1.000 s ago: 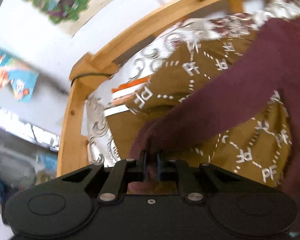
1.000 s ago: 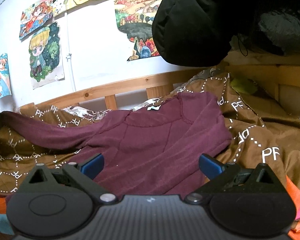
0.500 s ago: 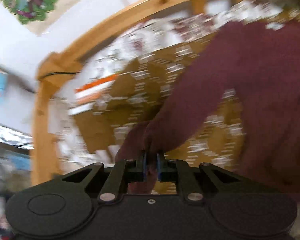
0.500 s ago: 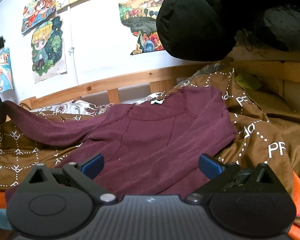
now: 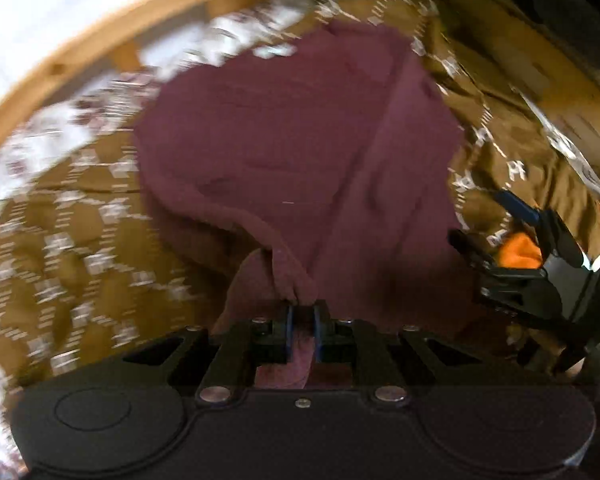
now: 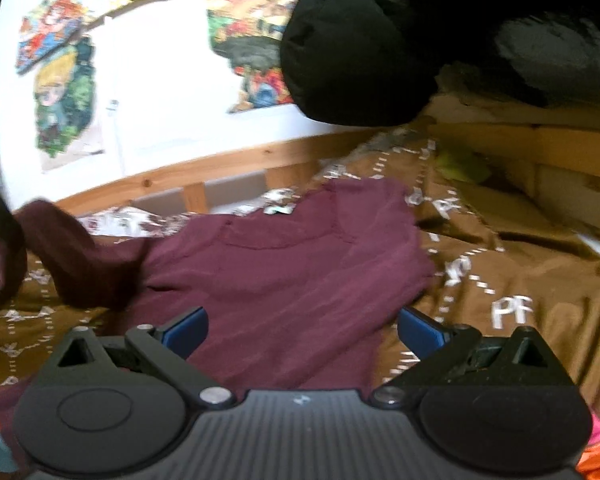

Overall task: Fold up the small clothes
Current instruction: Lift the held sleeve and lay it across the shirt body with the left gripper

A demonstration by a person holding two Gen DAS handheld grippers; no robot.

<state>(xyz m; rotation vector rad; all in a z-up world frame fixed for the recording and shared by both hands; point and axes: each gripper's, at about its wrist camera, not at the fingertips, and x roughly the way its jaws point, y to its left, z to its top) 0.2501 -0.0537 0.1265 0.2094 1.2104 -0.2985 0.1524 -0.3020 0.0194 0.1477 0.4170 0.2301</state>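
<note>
A maroon long-sleeved top [image 6: 292, 264] lies spread on a brown patterned bedspread [image 6: 508, 280]; it also shows in the left wrist view [image 5: 300, 140]. My left gripper [image 5: 302, 320] is shut on the end of the top's sleeve [image 5: 288, 264] and holds it lifted over the garment's body. In the right wrist view the raised sleeve [image 6: 72, 256] arches at the left. My right gripper [image 6: 300, 330] is open and empty, hovering over the top's lower part; it also shows at the right edge of the left wrist view [image 5: 512, 232].
A wooden bed rail [image 6: 228, 164] runs along the far side under a white wall with posters [image 6: 60, 100]. A black padded jacket [image 6: 380, 40] hangs at upper right. Orange fabric [image 5: 518, 250] lies near the bed's front right.
My left gripper has swung the sleeve from the far left inward over the top's body. The right gripper has stayed open and almost still.
</note>
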